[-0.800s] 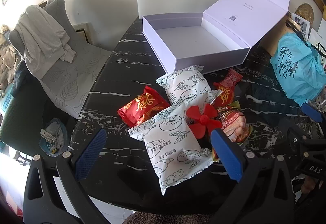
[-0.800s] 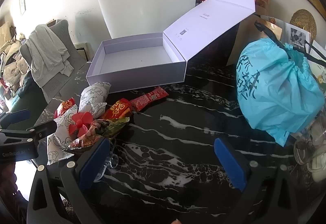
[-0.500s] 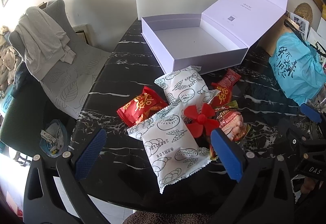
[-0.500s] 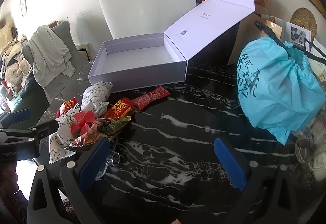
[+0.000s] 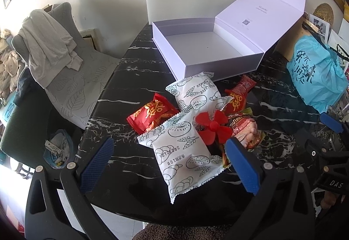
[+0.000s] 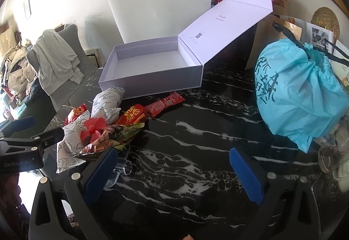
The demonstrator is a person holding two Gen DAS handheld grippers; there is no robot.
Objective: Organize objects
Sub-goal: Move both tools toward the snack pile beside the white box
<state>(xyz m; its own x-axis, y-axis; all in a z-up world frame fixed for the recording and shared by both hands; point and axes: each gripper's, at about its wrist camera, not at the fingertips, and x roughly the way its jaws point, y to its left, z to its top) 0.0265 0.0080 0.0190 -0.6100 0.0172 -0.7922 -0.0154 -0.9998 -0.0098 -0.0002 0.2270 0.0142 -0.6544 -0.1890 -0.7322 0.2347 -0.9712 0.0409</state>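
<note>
**Nothing packed yet**

The open white cardboard box (image 5: 209, 48) lies empty on the black marbled desk (image 5: 135, 85). Just in front of it, the white and red snack packets (image 5: 185, 148) remain heaped. Left gripper (image 5: 168, 163) and right gripper (image 6: 172, 172) are both spread, holding nothing.

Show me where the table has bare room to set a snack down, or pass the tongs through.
Bare marble lies between the snack pile and the blue bag. The white box is empty inside. Crowded: the packets overlap just in front of the box, with a clear plastic piece beside them.
</note>
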